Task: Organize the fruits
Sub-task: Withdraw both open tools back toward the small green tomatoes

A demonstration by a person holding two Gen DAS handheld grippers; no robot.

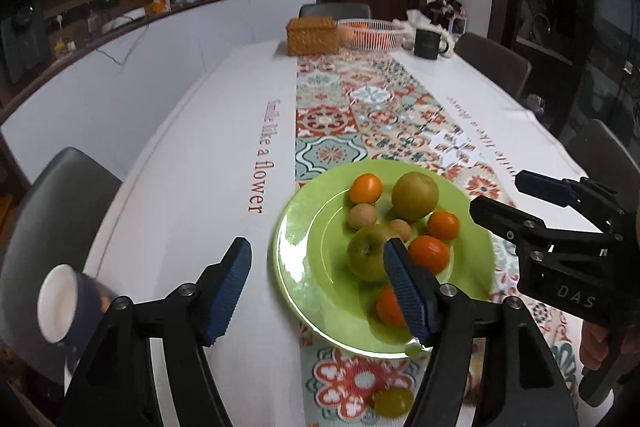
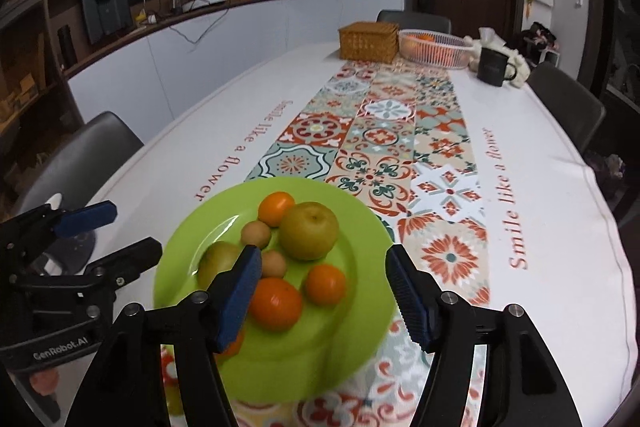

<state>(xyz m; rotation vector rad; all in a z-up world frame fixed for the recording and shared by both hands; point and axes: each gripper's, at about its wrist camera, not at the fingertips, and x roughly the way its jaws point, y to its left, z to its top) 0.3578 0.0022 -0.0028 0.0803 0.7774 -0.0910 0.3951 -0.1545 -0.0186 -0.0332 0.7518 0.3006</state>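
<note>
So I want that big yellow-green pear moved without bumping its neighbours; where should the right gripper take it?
Grip the pear across its widest middle, coming from above with the open right gripper. It sits stem-dimple up, and its far-right flank faces bare green plate, while small fruits crowd its left and near sides.

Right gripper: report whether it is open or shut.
Open. The right gripper has its blue pads spread wide above the green plate, gripping nothing.

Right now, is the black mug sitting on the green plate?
No, the black mug stands at the table's far end, while the green plate holds only fruit.
</note>
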